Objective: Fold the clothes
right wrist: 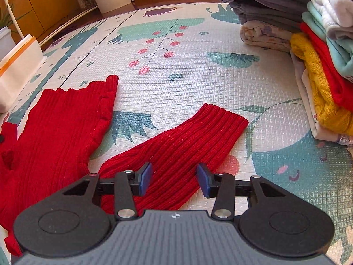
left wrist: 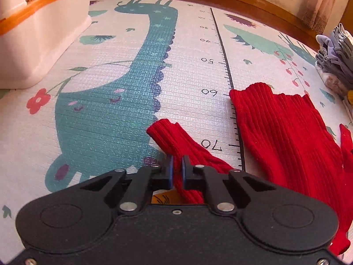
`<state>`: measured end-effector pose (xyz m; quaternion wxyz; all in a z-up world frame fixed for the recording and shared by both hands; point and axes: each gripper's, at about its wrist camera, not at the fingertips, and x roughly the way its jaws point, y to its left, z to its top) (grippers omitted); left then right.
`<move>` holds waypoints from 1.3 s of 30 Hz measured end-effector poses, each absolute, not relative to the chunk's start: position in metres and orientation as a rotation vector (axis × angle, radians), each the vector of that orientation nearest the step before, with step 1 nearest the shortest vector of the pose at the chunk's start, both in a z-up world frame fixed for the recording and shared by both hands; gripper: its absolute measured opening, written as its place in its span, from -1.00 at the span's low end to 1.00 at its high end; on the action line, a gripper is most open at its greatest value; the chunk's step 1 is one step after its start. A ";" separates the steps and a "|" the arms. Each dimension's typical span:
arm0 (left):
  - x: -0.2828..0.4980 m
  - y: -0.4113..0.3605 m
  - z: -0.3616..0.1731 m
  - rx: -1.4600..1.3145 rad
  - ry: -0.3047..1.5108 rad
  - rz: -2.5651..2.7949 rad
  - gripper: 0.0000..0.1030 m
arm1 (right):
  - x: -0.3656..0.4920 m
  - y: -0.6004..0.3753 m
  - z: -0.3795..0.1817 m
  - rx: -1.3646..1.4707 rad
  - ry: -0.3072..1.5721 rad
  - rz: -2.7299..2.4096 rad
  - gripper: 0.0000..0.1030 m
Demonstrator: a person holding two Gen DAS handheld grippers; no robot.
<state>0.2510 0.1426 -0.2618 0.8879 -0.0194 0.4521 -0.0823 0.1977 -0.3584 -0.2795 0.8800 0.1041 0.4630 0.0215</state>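
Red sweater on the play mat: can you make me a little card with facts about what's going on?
item: red sweater, knitted and ribbed
surface: play mat with animal pictures
left hand-held gripper: shut on one sleeve
right hand-held gripper: open, above the other sleeve
sleeves: both spread out to the sides, not folded yet
nearby: pile of folded clothes at the mat's right side

Bright, sharp daylight with fisheye bending at the edges.

Red ribbed knit sweater [right wrist: 55,128], spread flat on mat, sleeves [right wrist: 183,141] splayed outward
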 end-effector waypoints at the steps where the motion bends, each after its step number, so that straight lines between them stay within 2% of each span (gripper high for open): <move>1: 0.244 0.151 -0.256 -0.030 0.932 -0.151 -0.91 | 0.198 -0.358 -0.280 0.206 0.962 0.050 -0.10; 7: 0.207 0.198 -0.243 -0.049 0.917 -0.018 -0.91 | 0.199 -0.357 -0.284 0.179 0.962 0.052 -0.09; 14: 0.181 0.220 -0.268 -0.106 0.955 0.091 -0.91 | 0.196 -0.351 -0.285 0.106 0.980 0.048 -0.09; 18: 0.176 0.225 -0.286 -0.096 0.987 0.117 -0.91 | 0.193 -0.362 -0.289 0.122 1.004 0.015 0.01; 21: 0.177 0.230 -0.291 -0.102 1.011 0.121 -0.91 | 0.190 -0.367 -0.288 0.114 0.995 -0.006 0.01; 23: 0.179 0.234 -0.291 -0.107 1.021 0.149 -0.68 | 0.188 -0.372 -0.285 0.126 0.976 -0.020 0.01; 25: 0.180 0.230 -0.284 -0.037 1.001 0.196 -0.58 | 0.187 -0.379 -0.283 0.159 0.958 -0.050 0.01; 31: 0.179 0.189 -0.259 0.156 0.876 0.068 -0.58 | 0.190 -0.404 -0.283 0.350 0.921 -0.110 0.02; 39: 0.169 0.148 -0.270 0.108 0.952 -0.150 -0.58 | 0.191 -0.422 -0.294 0.541 0.899 -0.130 0.02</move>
